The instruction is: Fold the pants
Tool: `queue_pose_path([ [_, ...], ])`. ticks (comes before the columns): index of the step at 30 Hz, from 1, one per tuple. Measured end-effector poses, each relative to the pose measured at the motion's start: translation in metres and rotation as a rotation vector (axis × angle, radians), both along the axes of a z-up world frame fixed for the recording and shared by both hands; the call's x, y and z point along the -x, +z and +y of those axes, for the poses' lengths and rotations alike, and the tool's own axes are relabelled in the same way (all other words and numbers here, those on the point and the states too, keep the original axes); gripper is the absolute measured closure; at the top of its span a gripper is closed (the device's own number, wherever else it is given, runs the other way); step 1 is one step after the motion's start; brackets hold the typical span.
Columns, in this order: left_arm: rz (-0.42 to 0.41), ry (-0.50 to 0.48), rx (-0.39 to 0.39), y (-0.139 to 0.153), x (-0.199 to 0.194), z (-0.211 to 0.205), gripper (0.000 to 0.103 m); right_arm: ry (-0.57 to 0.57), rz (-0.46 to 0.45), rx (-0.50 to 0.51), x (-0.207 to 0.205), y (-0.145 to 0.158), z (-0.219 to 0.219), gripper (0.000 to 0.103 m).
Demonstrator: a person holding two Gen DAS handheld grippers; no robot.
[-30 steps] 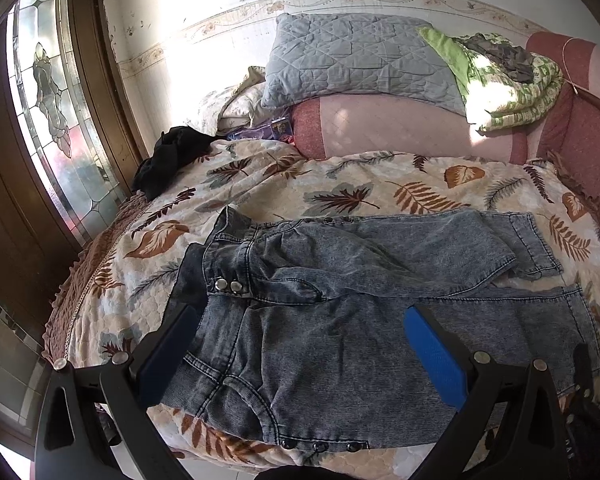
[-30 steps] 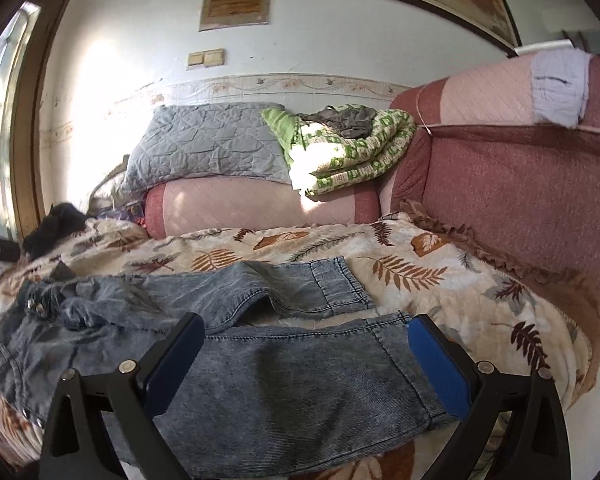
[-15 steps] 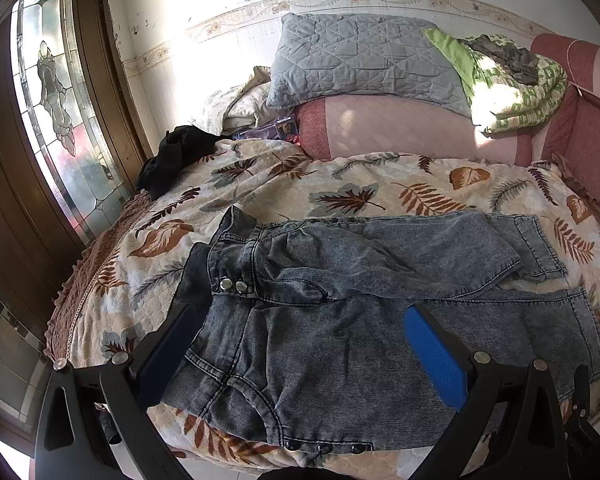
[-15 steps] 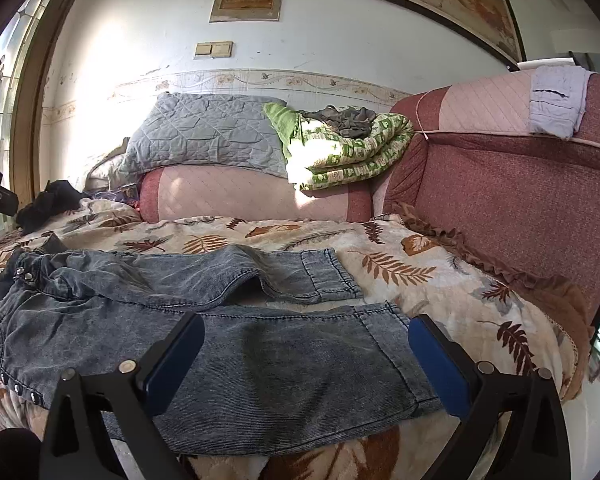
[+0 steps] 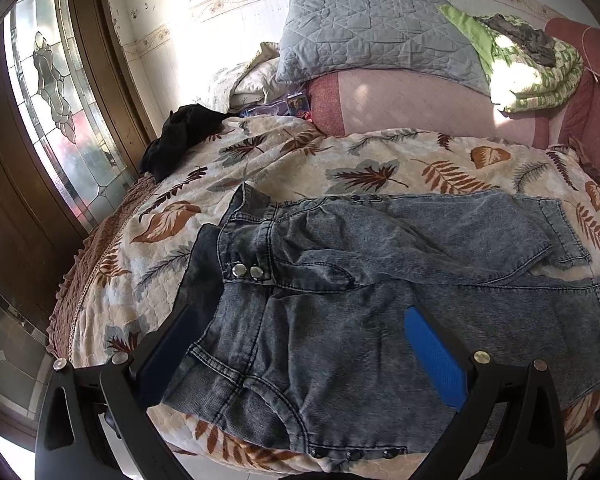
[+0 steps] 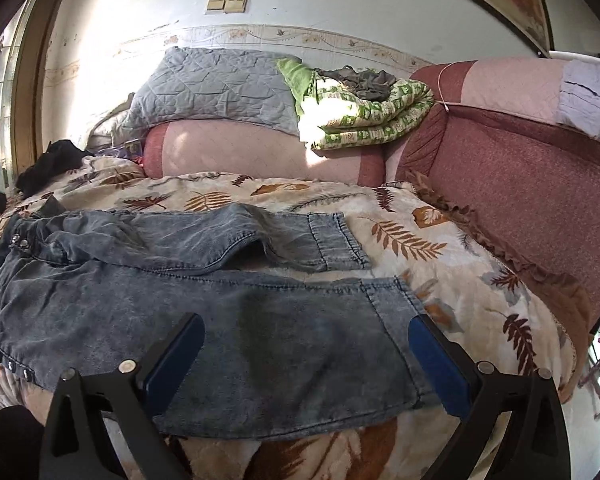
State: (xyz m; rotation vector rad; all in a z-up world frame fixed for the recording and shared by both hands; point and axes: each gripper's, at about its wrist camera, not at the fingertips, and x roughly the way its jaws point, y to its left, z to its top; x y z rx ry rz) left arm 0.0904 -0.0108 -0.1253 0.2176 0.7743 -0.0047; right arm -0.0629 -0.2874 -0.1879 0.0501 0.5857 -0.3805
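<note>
Currently the pants (image 5: pixel 380 300) lie spread flat on the leaf-print bedspread (image 5: pixel 340 168), long axis running side to side across the front of the bed. The waistband with its two metal snaps (image 5: pixel 248 271) sits toward the left; the leg hems (image 6: pixel 340 240) point right, toward the red sofa arm (image 6: pixel 520 208). The far leg is rumpled and overlaps the near one at the hip.

The left gripper (image 5: pixel 300 356) hovers over the seat and waist region, jaws spread wide and holding nothing. The right gripper (image 6: pixel 306 360) hovers over the near leg, just short of its cuff (image 6: pixel 396 320), jaws likewise spread wide and empty. Neither gripper appears to touch the denim.

Assessment: no fold is made yet. The left gripper is nearer the waist end, the right nearer the hem end, so each stands over its own end of the garment. Both face across the long axis, which suits pinching the near edge and carrying it over the far leg.
</note>
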Motion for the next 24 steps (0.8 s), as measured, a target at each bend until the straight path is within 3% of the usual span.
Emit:
queue_pose_path([
  [4, 0.016, 0.043, -0.029, -0.002, -0.042, 0.023, 0.000, 0.050, -0.013, -0.083, -0.036, 0.030, -0.046, 0.000],
  [7, 0.024, 0.077, -0.057, -0.001, -0.082, 0.041, 0.000, 0.075, 0.059, -0.140, -0.085, 0.035, -0.092, 0.000],
  [10, 0.049, 0.092, -0.102, -0.005, -0.127, 0.057, 0.000, 0.066, 0.146, -0.190, -0.141, 0.020, -0.136, 0.000],
  [15, 0.166, 0.154, -0.087, -0.013, -0.203, 0.097, 0.000, -0.006, 0.243, -0.422, -0.215, -0.023, -0.202, 0.000],
  [18, 0.189, 0.219, -0.106, -0.018, -0.236, 0.116, 0.000, -0.026, 0.263, -0.494, -0.243, -0.040, -0.217, 0.000],
  [21, 0.227, 0.265, -0.069, -0.023, -0.261, 0.127, 0.000, -0.019, 0.296, -0.528, -0.266, -0.051, -0.219, 0.000],
  [24, 0.270, 0.259, -0.050, -0.035, -0.278, 0.123, 0.000, -0.019, 0.317, -0.532, -0.283, -0.056, -0.220, 0.000],
])
